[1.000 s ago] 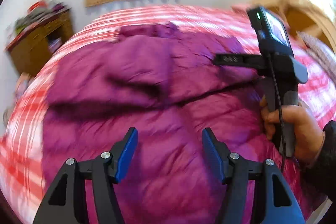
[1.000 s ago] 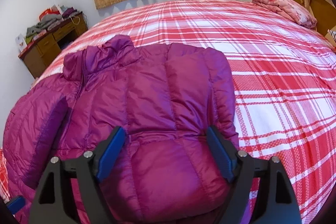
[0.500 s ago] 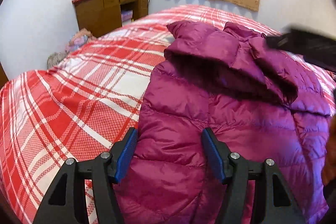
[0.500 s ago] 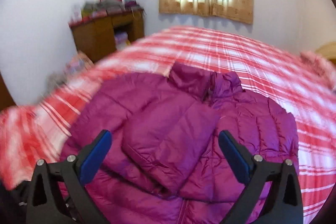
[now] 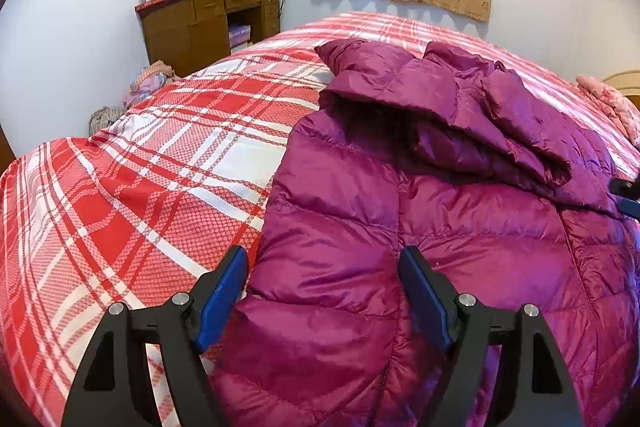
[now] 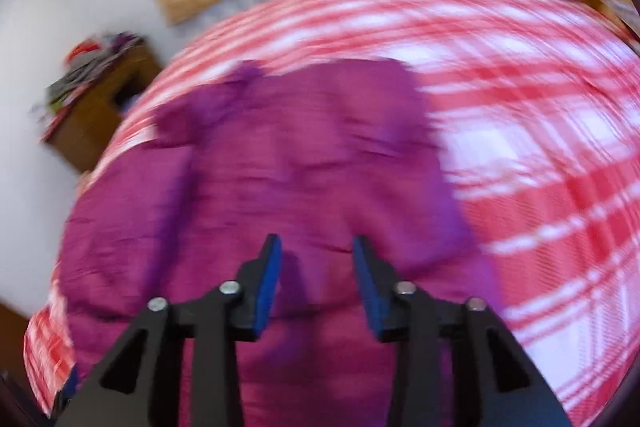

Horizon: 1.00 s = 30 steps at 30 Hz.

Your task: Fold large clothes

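The down jacket (image 5: 420, 195) lies on the bed (image 5: 140, 179), one sleeve (image 5: 460, 115) folded across it; a desk (image 5: 208, 23) stands beyond the bed.

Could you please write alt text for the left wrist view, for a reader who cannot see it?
A magenta puffer jacket lies on a red-and-white plaid bedspread, one sleeve folded across its chest. The open left gripper hovers over its near edge, holding nothing.
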{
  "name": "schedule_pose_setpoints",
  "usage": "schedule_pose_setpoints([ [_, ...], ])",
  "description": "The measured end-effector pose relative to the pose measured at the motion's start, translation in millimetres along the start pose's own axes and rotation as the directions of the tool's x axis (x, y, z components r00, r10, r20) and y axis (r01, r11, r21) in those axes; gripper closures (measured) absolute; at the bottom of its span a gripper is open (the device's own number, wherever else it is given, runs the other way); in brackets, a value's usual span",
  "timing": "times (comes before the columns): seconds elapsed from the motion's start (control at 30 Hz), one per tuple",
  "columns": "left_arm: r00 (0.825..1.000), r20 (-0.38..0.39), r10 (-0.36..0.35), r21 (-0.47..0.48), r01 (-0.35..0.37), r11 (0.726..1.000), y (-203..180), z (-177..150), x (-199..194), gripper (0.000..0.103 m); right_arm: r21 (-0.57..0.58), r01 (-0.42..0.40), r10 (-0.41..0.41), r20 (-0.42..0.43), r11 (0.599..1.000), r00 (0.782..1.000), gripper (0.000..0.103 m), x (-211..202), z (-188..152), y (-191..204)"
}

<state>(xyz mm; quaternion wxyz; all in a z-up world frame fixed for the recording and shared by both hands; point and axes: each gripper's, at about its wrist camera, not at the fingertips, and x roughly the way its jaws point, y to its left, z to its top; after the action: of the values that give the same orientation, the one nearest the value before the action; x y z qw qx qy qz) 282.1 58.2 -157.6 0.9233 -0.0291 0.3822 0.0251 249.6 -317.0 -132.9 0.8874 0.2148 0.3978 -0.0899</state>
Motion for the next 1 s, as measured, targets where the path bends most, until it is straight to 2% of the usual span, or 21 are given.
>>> schedule_pose_setpoints([
  [0.07, 1.0, 0.002, 0.007, -0.009, -0.007, 1.0, 1, 5, -4, 0.025, -0.05, -0.025, 0.027, 0.043, 0.998, 0.999, 0.06, -14, 4, 15],
  [0.1, 1.0, 0.008, 0.01, -0.019, -0.01, 1.0, 3, 11, -7, 0.025, -0.114, -0.063, 0.071, 0.063, 0.991, 0.996, 0.056, -22, 7, 36],
  [0.13, 1.0, 0.011, 0.01, -0.025, -0.01, 1.0, 4, 14, -9, 0.025, -0.15, -0.087, 0.097, 0.064, 0.985, 0.993, 0.036, -24, 7, 50],
  [0.17, 1.0, 0.019, 0.013, -0.035, -0.012, 0.999, 5, 20, -13, 0.025, -0.204, -0.117, 0.132, 0.063, 0.972, 0.989, 0.023, -26, 6, 70],
  [0.2, 0.999, 0.029, 0.017, -0.041, -0.016, 0.999, 7, 26, -17, 0.025, -0.28, -0.147, 0.174, 0.074, 0.949, 0.982, 0.003, -27, 3, 99],
  [0.23, 0.999, 0.037, 0.021, -0.044, -0.019, 0.999, 7, 29, -20, 0.025, -0.34, -0.15, 0.192, 0.096, 0.929, 0.977, 0.0, -26, 2, 119],
  [0.3, 0.999, 0.046, 0.026, -0.047, -0.024, 0.999, 11, 40, -26, 0.025, -0.446, -0.118, 0.184, 0.108, 0.887, 0.977, 0.0, -14, -6, 157],
  [0.4, 0.997, 0.052, 0.055, -0.047, -0.052, 0.998, 18, 50, -30, 0.025, -0.539, -0.065, 0.104, 0.043, 0.84, 0.994, 0.003, 26, -17, 196],
  [0.43, 0.997, 0.056, 0.061, -0.044, -0.058, 0.997, 20, 52, -32, 0.025, -0.556, -0.03, 0.059, 0.035, 0.831, 0.998, 0.013, 36, -21, 200],
  [0.47, 0.996, 0.061, 0.066, -0.043, -0.063, 0.997, 22, 54, -34, 0.025, -0.568, -0.002, 0.015, 0.018, 0.823, 1.0, 0.028, 47, -23, 202],
  [0.5, 0.995, 0.069, 0.069, -0.04, -0.066, 0.997, 24, 57, -36, 0.025, -0.547, -0.002, 0.002, -0.002, 0.837, 1.0, 0.059, 53, -22, 194],
  [0.53, 0.995, 0.074, 0.068, -0.037, -0.065, 0.997, 25, 58, -38, 0.025, -0.513, -0.017, 0.017, -0.005, 0.858, 1.0, 0.069, 49, -18, 182],
  [0.57, 0.994, 0.085, 0.065, -0.031, -0.063, 0.998, 25, 60, -39, 0.025, -0.443, -0.054, 0.062, 0.003, 0.895, 0.998, 0.07, 39, -9, 163],
  [0.67, 0.992, 0.112, 0.056, -0.014, -0.055, 0.998, 19, 71, -37, 0.025, -0.313, -0.095, 0.117, 0.051, 0.945, 0.992, 0.07, 9, 8, 115],
  [0.7, 0.992, 0.118, 0.048, -0.01, -0.047, 0.999, 15, 76, -36, 0.025, -0.294, -0.086, 0.107, 0.054, 0.952, 0.993, 0.067, 5, 11, 101],
  [0.77, 0.992, 0.126, 0.027, -0.003, -0.027, 1.0, 5, 86, -32, 0.025, -0.292, -0.003, 0.02, 0.054, 0.957, 0.998, 0.066, 3, 8, 80],
  [0.8, 0.991, 0.13, 0.016, 0.0, -0.016, 1.0, -1, 93, -29, 0.025, -0.283, 0.034, -0.019, 0.057, 0.958, 0.998, 0.062, 3, 7, 68],
  [0.87, 0.991, 0.132, 0.006, 0.005, -0.007, 1.0, -10, 103, -24, 0.025, -0.251, 0.06, -0.051, 0.042, 0.966, 0.998, 0.031, 2, 9, 51],
  [0.9, 0.991, 0.132, 0.006, 0.01, -0.008, 1.0, -15, 108, -23, 0.025, -0.216, 0.045, -0.039, 0.031, 0.975, 0.999, 0.013, -3, 11, 39],
  [0.93, 0.99, 0.139, 0.005, 0.019, -0.008, 1.0, -21, 114, -22, 0.025, -0.185, 0.031, -0.022, 0.05, 0.982, 0.998, 0.018, -14, 15, 33],
  [1.0, 0.987, 0.163, 0.015, 0.049, -0.023, 0.999, -35, 128, -19, 0.025, -0.166, 0.027, -0.001, 0.155, 0.986, 0.988, 0.026, -42, 24, 33],
])
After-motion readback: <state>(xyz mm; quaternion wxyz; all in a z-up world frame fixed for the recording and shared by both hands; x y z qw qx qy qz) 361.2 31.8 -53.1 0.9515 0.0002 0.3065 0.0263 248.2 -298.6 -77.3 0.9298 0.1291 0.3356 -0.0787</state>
